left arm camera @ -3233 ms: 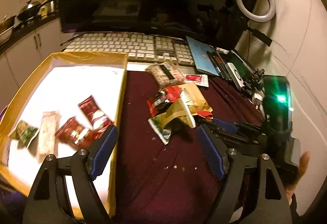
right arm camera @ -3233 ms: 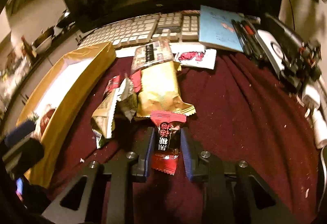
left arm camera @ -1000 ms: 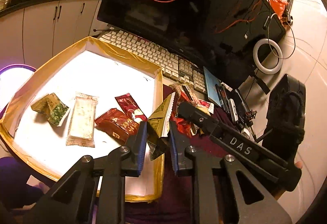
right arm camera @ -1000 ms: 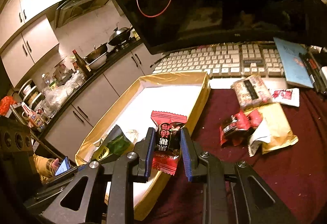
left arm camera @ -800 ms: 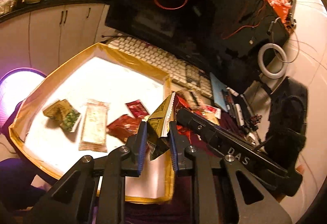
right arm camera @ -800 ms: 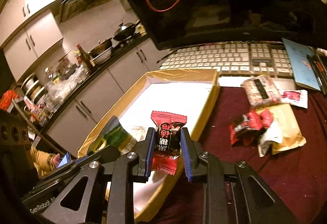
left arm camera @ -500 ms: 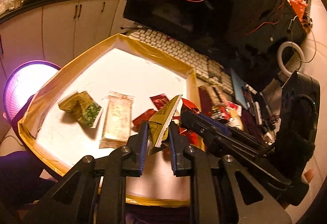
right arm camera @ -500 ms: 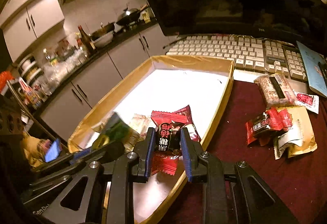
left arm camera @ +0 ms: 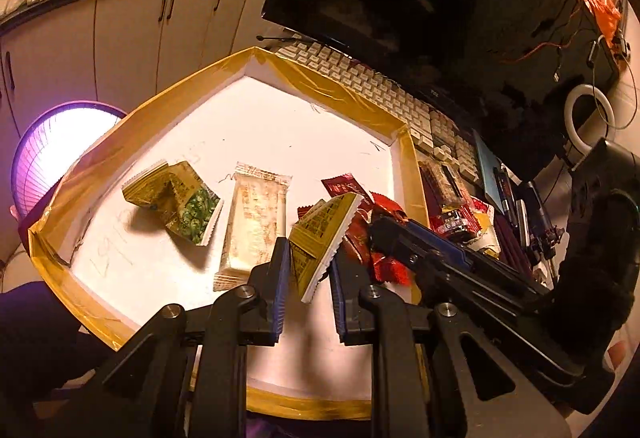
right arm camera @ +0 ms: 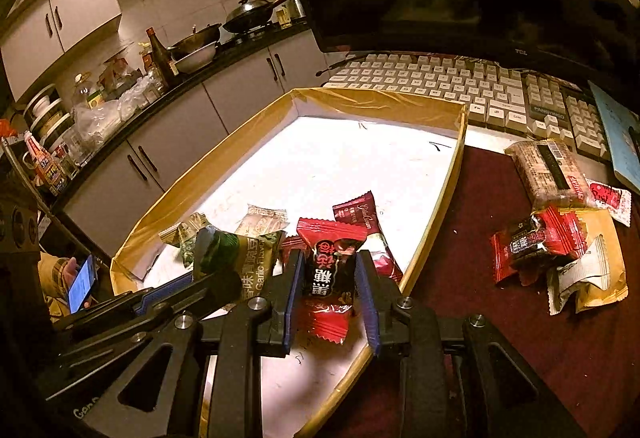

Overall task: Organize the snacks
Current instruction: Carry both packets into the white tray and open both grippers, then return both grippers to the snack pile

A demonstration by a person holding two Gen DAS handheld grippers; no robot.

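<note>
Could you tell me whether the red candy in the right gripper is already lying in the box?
Not yet. The red candy hangs between the right gripper's opening jaws, above the box floor.

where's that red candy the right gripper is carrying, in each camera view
Left wrist: the red candy peeks out right of centre, beyond the right gripper.
Right wrist: centre bottom, between that gripper's opening jaws.
Shared landmark: gold-edged tray.
</note>
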